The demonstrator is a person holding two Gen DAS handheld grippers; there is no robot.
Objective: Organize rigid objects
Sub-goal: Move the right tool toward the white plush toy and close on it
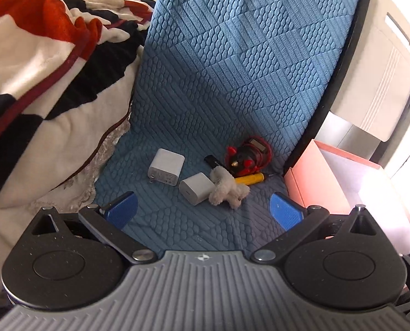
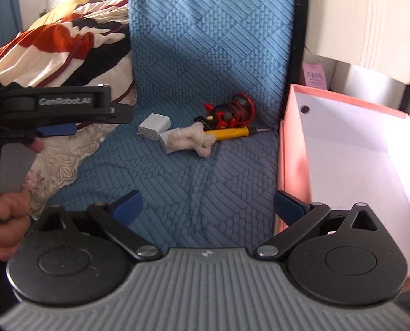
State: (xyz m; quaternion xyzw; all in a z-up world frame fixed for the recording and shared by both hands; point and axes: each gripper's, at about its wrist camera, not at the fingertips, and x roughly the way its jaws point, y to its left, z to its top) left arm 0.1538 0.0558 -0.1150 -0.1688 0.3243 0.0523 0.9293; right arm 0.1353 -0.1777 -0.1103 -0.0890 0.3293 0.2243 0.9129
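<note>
- Left gripper (image 1: 203, 211): jaws spread wide, nothing held, hovering over blue textured bed cover (image 1: 232, 69).
- Right gripper (image 2: 207, 207): jaws spread wide, nothing held, just beside pink open box (image 2: 293, 149).
- Two white charger blocks (image 1: 166, 170) (image 1: 197, 188): lying on the cover, close together.
- Fluffy cream item (image 1: 228, 190): touching the nearer block.
- Yellow screwdriver (image 1: 250, 179): behind the fluff, tip toward the box.
- Black stick (image 1: 214, 162): flat, beside red coiled cable bundle (image 1: 247, 154).
- Patterned blanket (image 1: 47, 63): bunched at left.
</note>
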